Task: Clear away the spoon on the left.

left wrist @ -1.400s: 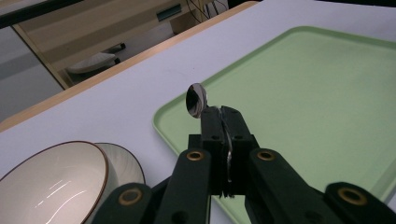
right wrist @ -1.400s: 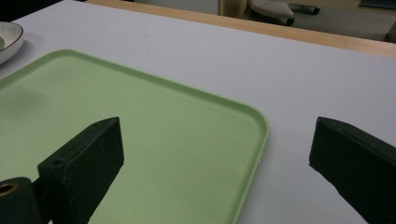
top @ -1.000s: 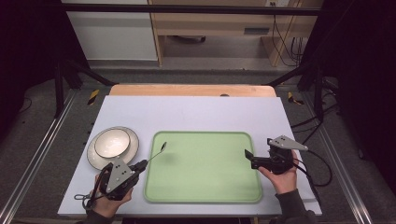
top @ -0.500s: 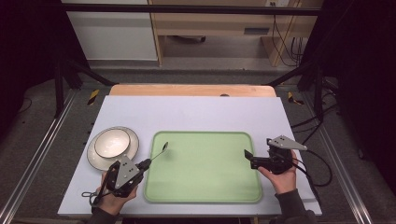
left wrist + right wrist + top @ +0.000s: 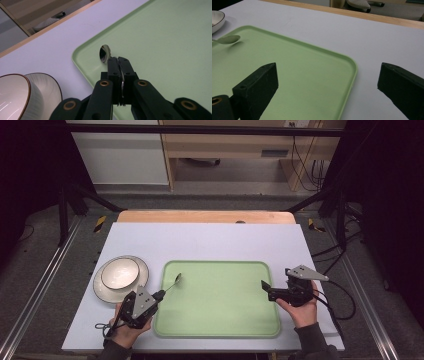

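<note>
Dark studio floor with black frame rails around a white-topped table (image 5: 210,240), wooden edge along the far side. Centred on it, toward the near side, a pale green tray (image 5: 220,320), rounded corners, low rim. Left of the tray, just beside its far-left corner, a cream bowl (image 5: 120,272) with a thin dark rim, sitting on a plate (image 5: 102,292) of the same cream; apart from the tray, not touching it.

Left claw (image 5: 161,294) at the tray's left edge, held in a hand (image 5: 125,332) coming in from the bottom of the high view, cable trailing beside the wrist. Jaws pressed together on the handle of a metal spoon (image 5: 174,281); in the left gripper view the spoon (image 5: 105,53) clamped edge-on between the two black jaws, shiny bowl end sticking out past the left claw (image 5: 119,62) tips, over the tray's (image 5: 170,50) corner area. Bowl (image 5: 15,92) at the lower left of that view, off the tray. Whether the spoon's tip touches the tray or hangs just above it: cannot tell.

Right claw (image 5: 265,287) over the tray's right edge, grey three-cornered plate on top, held by the other hand (image 5: 302,310). Jaws spread wide, nothing between them; in the right gripper view one jaw above the green tray (image 5: 312,75), the other above the bare white table (image 5: 372,50) outside the rim. Spoon (image 5: 228,39) far off at the left of that view, well apart from the right claw (image 5: 328,85).
</note>
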A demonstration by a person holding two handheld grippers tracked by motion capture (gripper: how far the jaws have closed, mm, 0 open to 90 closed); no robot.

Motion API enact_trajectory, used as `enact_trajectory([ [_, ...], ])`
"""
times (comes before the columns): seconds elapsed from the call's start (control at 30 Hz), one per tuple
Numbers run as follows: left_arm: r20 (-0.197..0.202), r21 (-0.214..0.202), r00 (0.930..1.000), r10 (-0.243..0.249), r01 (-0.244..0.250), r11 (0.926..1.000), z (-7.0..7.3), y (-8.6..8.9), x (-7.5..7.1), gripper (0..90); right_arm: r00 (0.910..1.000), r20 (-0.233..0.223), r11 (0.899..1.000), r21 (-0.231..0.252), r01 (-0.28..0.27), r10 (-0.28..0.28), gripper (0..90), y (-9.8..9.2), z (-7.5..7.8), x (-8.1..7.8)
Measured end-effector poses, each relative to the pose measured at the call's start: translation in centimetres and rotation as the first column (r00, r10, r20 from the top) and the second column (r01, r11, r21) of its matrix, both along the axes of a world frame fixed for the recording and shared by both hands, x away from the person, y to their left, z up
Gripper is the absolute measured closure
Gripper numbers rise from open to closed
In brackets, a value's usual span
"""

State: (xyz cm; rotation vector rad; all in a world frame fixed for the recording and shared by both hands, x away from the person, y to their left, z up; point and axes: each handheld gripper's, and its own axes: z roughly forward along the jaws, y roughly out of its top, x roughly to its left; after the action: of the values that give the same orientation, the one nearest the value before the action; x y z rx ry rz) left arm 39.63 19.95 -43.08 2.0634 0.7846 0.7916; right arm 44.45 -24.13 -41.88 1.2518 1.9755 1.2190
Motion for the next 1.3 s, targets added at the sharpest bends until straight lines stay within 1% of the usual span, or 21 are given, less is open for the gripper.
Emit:
enact_trajectory([
  [0.23, 0.004, 0.015, 1.0, 0.007, -0.007, 0.9999, -0.2, -0.2, 0.1, 88.7, 1.0, -0.001, 1.0, -0.001, -0.001, 0.001, 3.5, 0.0, 0.0, 0.0],
  [0.43, 0.009, 0.049, 0.9999, 0.009, -0.01, 0.9987, -0.5, -0.7, 0.0, 87.8, 1.0, -0.001, 1.0, -0.002, -0.002, 0.002, 3.5, 0.0, 0.0, 0.0],
  [0.5, 0.011, 0.07, 0.9999, 0.0, -0.001, 0.9975, -0.5, -0.8, -0.1, 86.9, 1.0, -0.001, 1.0, -0.001, -0.001, 0.001, 3.5, 0.0, 0.0, 0.0],
  [0.7, 0.017, 0.096, 0.9998, -0.013, 0.011, 0.9953, -0.7, -1.3, -0.3, 85.3, 1.0, -0.003, 1.0, -0.002, -0.002, 0.002, 3.5, 0.0, 0.0, 0.0],
  [0.83, 0.011, 0.128, 0.9998, -0.018, 0.017, 0.9916, -0.8, -1.6, -0.4, 83.3, 1.0, -0.003, 1.0, -0.002, -0.002, 0.002, 3.5, 0.0, 0.0, 0.0],
  [0.93, 0.01, 0.143, 0.9997, -0.023, 0.021, 0.9895, -0.9, -1.8, -0.5, 82.0, 1.0, -0.003, 1.0, -0.002, -0.002, 0.002, 3.5, 0.0, 0.0, 0.0],
  [1.1, 0.008, 0.147, 0.9995, -0.031, 0.029, 0.9887, -1.0, -1.9, -0.5, 80.2, 1.0, -0.004, 1.0, -0.002, -0.004, 0.004, 3.5, 0.0, 0.0, 0.0],
  [1.3, 0.01, 0.164, 0.9988, -0.047, 0.045, 0.9855, -1.1, -2.2, -0.7, 78.8, 1.0, -0.004, 1.0, -0.003, -0.005, 0.005, 3.5, 0.0, 0.0, 0.0],
])
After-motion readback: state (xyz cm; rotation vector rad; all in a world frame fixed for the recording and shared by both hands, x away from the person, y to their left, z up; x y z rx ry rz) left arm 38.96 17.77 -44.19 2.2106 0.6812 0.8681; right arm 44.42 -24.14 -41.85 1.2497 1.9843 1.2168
